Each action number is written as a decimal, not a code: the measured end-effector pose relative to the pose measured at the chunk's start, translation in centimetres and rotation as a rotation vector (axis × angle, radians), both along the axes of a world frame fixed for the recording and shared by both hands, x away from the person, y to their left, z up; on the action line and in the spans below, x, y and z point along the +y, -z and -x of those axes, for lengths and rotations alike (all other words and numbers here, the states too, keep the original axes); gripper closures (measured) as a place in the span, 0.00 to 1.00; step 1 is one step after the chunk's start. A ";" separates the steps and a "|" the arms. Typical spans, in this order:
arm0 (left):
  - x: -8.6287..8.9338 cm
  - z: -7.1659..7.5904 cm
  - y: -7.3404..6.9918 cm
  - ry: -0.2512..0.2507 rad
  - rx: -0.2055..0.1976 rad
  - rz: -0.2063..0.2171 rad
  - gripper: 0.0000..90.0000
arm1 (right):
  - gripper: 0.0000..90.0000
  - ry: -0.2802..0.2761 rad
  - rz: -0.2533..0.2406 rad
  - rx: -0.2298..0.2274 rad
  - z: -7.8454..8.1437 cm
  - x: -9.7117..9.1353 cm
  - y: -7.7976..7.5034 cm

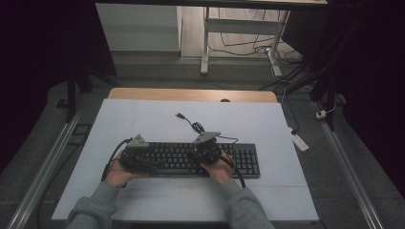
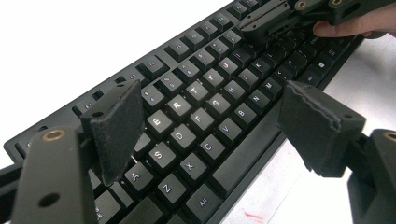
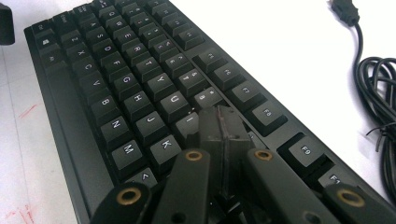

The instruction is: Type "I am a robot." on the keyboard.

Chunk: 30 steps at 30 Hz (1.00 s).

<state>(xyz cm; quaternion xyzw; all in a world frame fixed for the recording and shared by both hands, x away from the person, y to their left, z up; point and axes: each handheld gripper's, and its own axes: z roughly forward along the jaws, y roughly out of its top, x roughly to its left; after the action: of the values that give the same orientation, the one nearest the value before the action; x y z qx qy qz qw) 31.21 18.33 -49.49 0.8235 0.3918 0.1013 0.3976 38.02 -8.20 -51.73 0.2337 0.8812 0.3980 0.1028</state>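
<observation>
- A black keyboard point(image 1: 200, 160) is lying on the white table point(image 1: 143, 119) just in front of the person, its long axis running left to right across the table, its loose cable point(image 1: 193, 125) coiling away behind it.
- The right gripper point(image 1: 206, 149) is hanging over the middle-right of the letter block. In the right gripper view its jaws are pressed together with nothing between them, forming one blunt tip point(image 3: 222, 128) that is pointing down at the keys around I, O and K.
- I cannot tell from these views whether that tip is touching a keycap or hovering just above it.
- The left gripper point(image 1: 136, 155) is sitting over the left end of the keyboard. In the left gripper view its fingers point(image 2: 116, 126) are spread wide, one over the left-hand letter columns and the other out past the keyboard's front edge near the space bar; they are gripping nothing.
- The relation that seems to matter: the keys are lying directly below the closed right tip, so a keypress looks like a short push straight down, and the right hand is the nearer one for the right-hand letters.
- The left hand is nearer the keys from Q to V, but its open jaws would probably need closing before pressing a single key cleanly.
</observation>
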 end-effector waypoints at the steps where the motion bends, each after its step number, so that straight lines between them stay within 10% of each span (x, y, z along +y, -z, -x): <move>1: 0.0 0.0 0.0 0.000 0.000 0.000 0.25 | 1.00 0.000 0.003 0.007 0.0 0.0 0.1; 12: 0.0 0.0 0.0 -0.005 -0.004 -0.002 0.25 | 0.99 0.010 -0.069 -0.032 0.6 -1.1 -1.3; 30: 0.0 -0.1 0.2 -0.032 -0.011 -0.008 0.28 | 0.64 0.061 -0.115 -0.078 3.5 -6.9 -2.5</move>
<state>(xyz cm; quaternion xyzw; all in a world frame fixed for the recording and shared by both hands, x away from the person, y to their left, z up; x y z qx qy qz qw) 31.34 18.37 -49.68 0.8180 0.4023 0.1138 0.3950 34.53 -15.09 -49.20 0.2504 0.8447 0.4533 0.1354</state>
